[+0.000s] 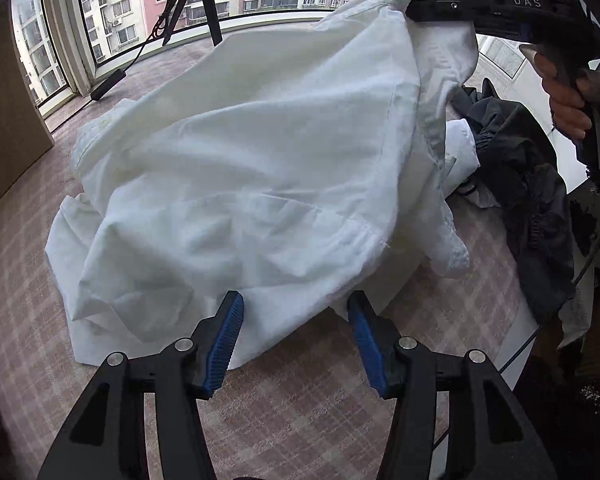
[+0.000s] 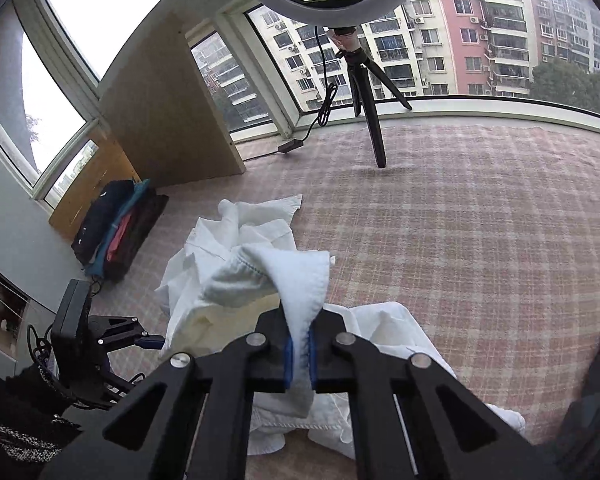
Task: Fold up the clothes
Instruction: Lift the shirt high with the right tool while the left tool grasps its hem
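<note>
A white shirt (image 1: 240, 168) hangs over the checked pink surface (image 1: 300, 412), its lower part resting on it. My right gripper (image 2: 299, 354) is shut on an edge of the white shirt (image 2: 296, 280) and holds it up; it shows at the top right of the left wrist view (image 1: 412, 10). My left gripper (image 1: 296, 334) is open, its blue pads at the shirt's lower hem on either side, not clamped. The left gripper also shows low left in the right wrist view (image 2: 156, 340).
A pile of dark clothes (image 1: 532, 184) lies to the right of the shirt. A stack of folded clothes (image 2: 116, 228) sits at the far left by a wooden panel (image 2: 168, 112). A ring light tripod (image 2: 364, 92) stands at the back by the windows.
</note>
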The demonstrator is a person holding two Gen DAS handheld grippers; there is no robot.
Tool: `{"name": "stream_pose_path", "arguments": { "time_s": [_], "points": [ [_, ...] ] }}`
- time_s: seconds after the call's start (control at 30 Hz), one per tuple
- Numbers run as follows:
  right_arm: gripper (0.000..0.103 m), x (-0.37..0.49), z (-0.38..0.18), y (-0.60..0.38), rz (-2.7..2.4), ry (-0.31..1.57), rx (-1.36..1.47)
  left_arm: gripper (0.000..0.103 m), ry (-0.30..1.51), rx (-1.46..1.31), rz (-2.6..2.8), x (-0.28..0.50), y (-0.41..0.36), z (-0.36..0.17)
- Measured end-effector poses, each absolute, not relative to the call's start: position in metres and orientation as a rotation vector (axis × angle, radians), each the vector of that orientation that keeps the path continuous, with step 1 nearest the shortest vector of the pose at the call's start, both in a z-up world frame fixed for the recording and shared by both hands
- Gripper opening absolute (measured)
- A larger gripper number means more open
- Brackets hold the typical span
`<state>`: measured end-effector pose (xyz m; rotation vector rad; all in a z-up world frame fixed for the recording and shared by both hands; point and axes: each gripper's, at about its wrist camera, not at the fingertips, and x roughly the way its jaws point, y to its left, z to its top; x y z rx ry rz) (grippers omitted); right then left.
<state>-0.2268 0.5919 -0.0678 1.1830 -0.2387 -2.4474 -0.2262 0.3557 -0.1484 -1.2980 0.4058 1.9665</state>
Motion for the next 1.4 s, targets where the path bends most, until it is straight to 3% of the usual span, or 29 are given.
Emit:
{"name": "stream_pose_path", "arguments": {
  "time_s": [0.1,0.2,0.23,0.3,0.47,0.6,0.73,0.8,0.93,1.03,1.2,1.3,1.37,1.4],
  "points": [
    [0.004,-0.223,-0.017,0.574,-2.521,-0.076,1.091,0.024,0.37,-1.256,1.988,-0.24,0.357,-0.134],
    [0.004,-0.223,0.04,0.557,-2.586,0.022,0.969,0.021,0.313,-1.183,2.036,-0.255,0.345,-0.1],
    [0.004,-0.223,0.061,0.551,-2.609,0.051,0.925,0.013,0.303,-1.15,2.061,-0.259,0.34,-0.087],
    [0.003,-0.225,0.105,0.539,-2.649,0.1,0.842,0.008,0.284,-1.082,2.109,-0.268,0.33,-0.059],
    [0.003,-0.218,0.21,0.503,-2.745,0.246,0.642,0.005,0.183,-0.878,2.216,-0.29,0.296,0.02],
    [0.003,-0.208,0.279,0.475,-2.801,0.312,0.532,0.006,0.12,-0.732,2.225,-0.29,0.277,0.068],
    [0.003,-0.203,0.327,0.452,-2.862,0.349,0.498,0.029,0.091,-0.615,2.212,-0.269,0.266,0.09],
    [0.003,-0.205,0.345,0.445,-2.885,0.349,0.509,0.029,0.094,-0.585,2.187,-0.255,0.265,0.094],
    [0.003,-0.21,0.366,0.432,-2.914,0.356,0.533,0.035,0.123,-0.556,2.145,-0.228,0.271,0.095],
    [0.003,-0.217,0.373,0.431,-2.929,0.324,0.552,0.035,0.041,-0.612,2.044,-0.218,0.281,0.085],
    [0.003,-0.231,0.373,0.424,-2.928,0.326,0.6,0.036,0.088,-0.665,1.973,-0.21,0.341,0.07],
    [0.003,-0.234,0.372,0.42,-2.923,0.339,0.614,0.042,0.038,-0.676,1.955,-0.217,0.367,0.072],
    [0.003,-0.231,0.373,0.423,-2.925,0.352,0.617,0.031,-0.012,-0.683,1.947,-0.224,0.375,0.075],
    [0.003,-0.23,0.374,0.425,-2.928,0.355,0.616,0.0,-0.024,-0.671,1.958,-0.226,0.371,0.079]
  ]
}}
